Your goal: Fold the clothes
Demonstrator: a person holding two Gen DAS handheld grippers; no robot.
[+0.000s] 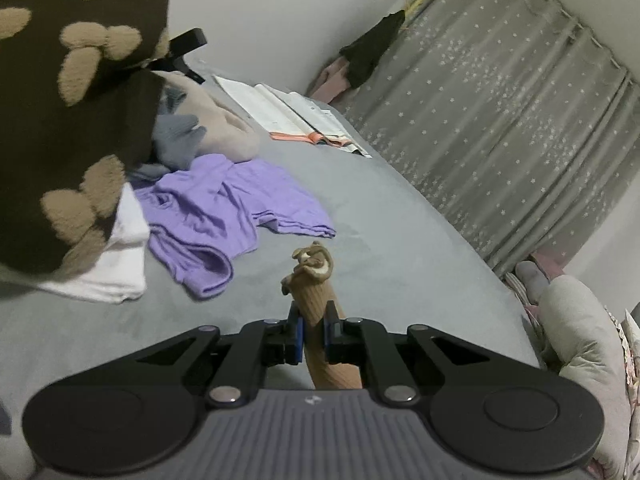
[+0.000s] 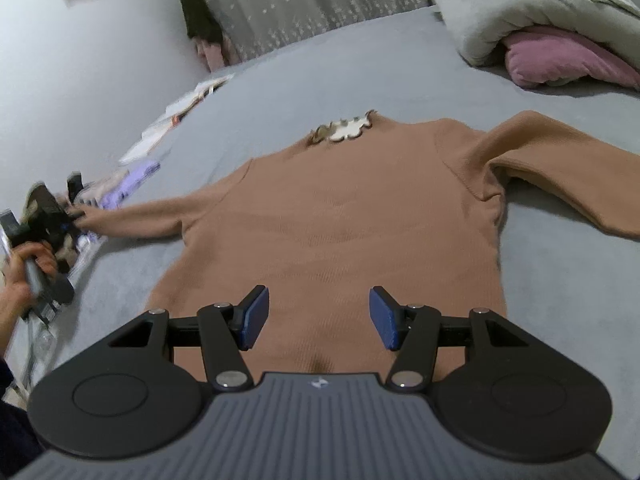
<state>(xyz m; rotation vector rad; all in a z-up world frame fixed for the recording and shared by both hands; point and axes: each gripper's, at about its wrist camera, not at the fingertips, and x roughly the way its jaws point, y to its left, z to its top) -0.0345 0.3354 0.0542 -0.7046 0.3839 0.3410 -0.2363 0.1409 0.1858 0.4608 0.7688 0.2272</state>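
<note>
A brown knit sweater point(image 2: 340, 232) lies flat on the grey bed point(image 2: 560, 300), its frilled collar point(image 2: 344, 128) at the far end and both sleeves spread out. My left gripper point(image 1: 313, 332) is shut on the left sleeve point(image 1: 316, 304) near its ruffled cuff point(image 1: 314, 264), which pokes out past the pads. In the right wrist view that gripper point(image 2: 60, 220) shows at the far left, in a person's hand point(image 2: 24, 276). My right gripper point(image 2: 318, 316) hovers open over the sweater's lower body, with nothing between its fingers.
A purple garment point(image 1: 224, 216), a white one point(image 1: 116, 264) and a dark brown fleece with tan butterflies point(image 1: 60, 120) lie heaped at the left. Open books point(image 1: 296, 120) rest by the wall. A pale duvet point(image 2: 500, 8) and a pink pillow point(image 2: 560, 56) sit at the far right, a starred curtain point(image 1: 500, 120) behind.
</note>
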